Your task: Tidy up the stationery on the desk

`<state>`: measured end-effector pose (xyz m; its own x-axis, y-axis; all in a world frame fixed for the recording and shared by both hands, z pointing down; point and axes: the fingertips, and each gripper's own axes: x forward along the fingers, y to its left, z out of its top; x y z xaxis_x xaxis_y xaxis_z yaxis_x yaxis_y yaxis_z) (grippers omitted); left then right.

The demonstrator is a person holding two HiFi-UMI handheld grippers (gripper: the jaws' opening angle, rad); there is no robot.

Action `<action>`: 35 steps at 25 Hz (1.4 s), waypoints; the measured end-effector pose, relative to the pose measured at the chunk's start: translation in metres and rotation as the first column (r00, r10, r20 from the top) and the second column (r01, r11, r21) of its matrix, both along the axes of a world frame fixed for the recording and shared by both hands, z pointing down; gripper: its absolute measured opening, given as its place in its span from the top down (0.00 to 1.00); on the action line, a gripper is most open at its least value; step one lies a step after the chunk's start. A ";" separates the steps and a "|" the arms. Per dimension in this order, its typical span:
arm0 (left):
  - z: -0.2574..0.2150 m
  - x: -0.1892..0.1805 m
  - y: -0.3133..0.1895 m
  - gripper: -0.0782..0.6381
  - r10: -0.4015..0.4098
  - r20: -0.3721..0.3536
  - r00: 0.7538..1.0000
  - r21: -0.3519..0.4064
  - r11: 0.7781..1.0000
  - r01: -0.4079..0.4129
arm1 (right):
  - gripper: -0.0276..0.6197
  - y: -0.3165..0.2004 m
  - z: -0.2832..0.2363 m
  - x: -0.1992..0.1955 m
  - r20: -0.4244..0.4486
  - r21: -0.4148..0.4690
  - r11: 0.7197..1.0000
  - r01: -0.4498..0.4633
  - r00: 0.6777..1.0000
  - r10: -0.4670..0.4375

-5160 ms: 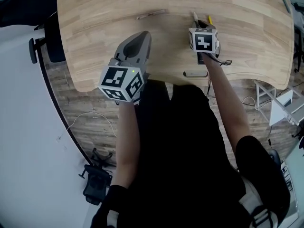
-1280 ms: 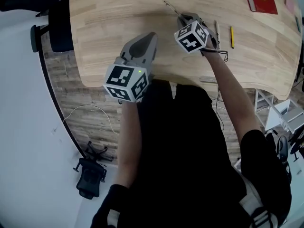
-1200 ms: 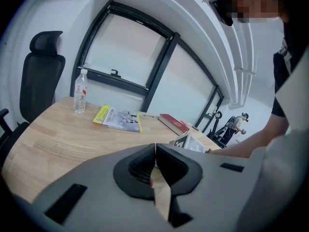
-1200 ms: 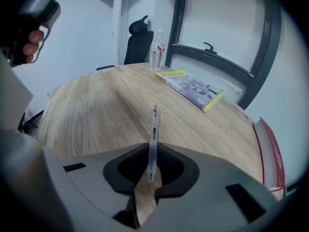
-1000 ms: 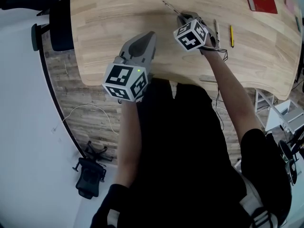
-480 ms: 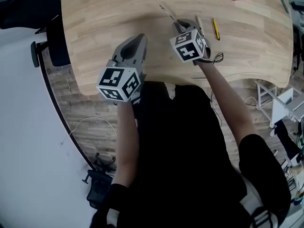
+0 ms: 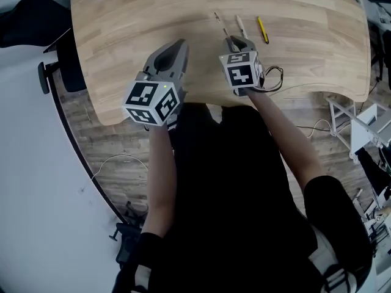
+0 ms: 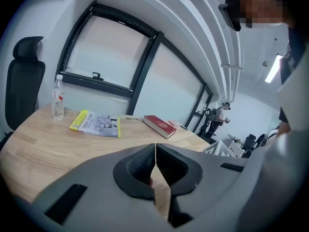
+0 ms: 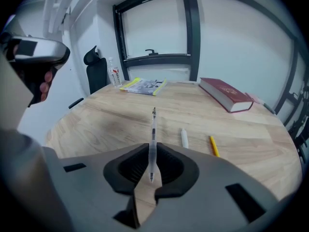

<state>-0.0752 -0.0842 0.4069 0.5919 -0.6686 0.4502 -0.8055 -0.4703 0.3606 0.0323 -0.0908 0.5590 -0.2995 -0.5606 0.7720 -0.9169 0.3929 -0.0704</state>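
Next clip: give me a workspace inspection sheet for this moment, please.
Surface: wooden desk, mostly bare.
Job's things: clear pen in the right tool; white pen and yellow pencil lie apart on the desk.
Clutter: red book, yellow booklet, water bottle near the far edge.
Tools: left tool shut, nothing held; right tool shut on the clear pen.
Cables: black cable loops by the right tool; white cable on the floor.
Surroundings: black office chair, large windows.
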 end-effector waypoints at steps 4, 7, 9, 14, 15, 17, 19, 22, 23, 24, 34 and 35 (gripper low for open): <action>-0.001 0.008 0.008 0.84 0.003 0.002 1.000 0.001 1.000 -0.003 | 0.86 0.008 0.017 0.006 -0.010 -0.038 0.998 -0.045 0.999 0.045; -0.001 0.010 0.014 0.84 -0.009 0.002 1.000 -0.003 1.000 0.009 | 0.86 0.012 0.032 0.008 -0.024 -0.075 0.995 -0.065 0.998 0.063; -0.002 0.009 0.016 0.84 -0.016 0.005 1.000 -0.002 1.000 0.016 | 0.86 0.013 0.040 0.008 -0.030 -0.095 0.993 -0.073 0.997 0.070; -0.002 0.006 0.021 0.84 -0.031 0.014 0.999 -0.004 1.000 0.031 | 0.86 0.015 0.051 0.005 -0.039 -0.138 0.987 -0.078 0.997 0.073; -0.002 0.005 0.022 0.84 -0.035 0.015 0.999 -0.004 0.999 0.035 | 0.86 0.015 0.052 0.004 -0.041 -0.143 0.987 -0.077 0.997 0.072; -0.001 0.003 0.023 0.84 -0.043 0.016 0.999 -0.005 0.999 0.043 | 0.84 0.016 0.053 0.004 -0.047 -0.143 0.987 -0.077 0.996 0.071; 0.000 0.002 0.023 0.84 -0.047 0.016 0.999 -0.006 0.999 0.047 | 0.82 0.015 0.053 0.003 -0.043 -0.141 0.987 -0.078 0.996 0.072; 0.002 0.001 0.025 0.84 -0.046 0.024 0.999 -0.009 0.999 0.046 | 0.77 0.016 0.053 0.001 -0.034 -0.145 0.987 -0.068 0.997 0.064; 0.002 0.002 0.025 0.84 -0.046 0.025 0.999 -0.009 0.999 0.046 | 0.77 0.016 0.053 0.001 -0.031 -0.149 0.987 -0.065 0.998 0.061; 0.001 0.002 0.025 0.84 -0.047 0.026 0.999 -0.008 0.999 0.047 | 0.76 0.017 0.052 0.001 -0.028 -0.151 0.987 -0.062 0.998 0.059; -0.015 -0.004 0.032 0.84 -0.070 0.026 0.997 0.033 0.997 0.069 | 0.75 0.013 0.009 0.008 -0.014 -0.039 0.998 -0.046 0.999 0.045; -0.018 -0.004 0.033 0.84 -0.065 0.022 0.998 0.038 0.997 0.064 | 0.75 0.014 0.000 0.010 -0.004 -0.024 0.998 -0.051 0.999 0.051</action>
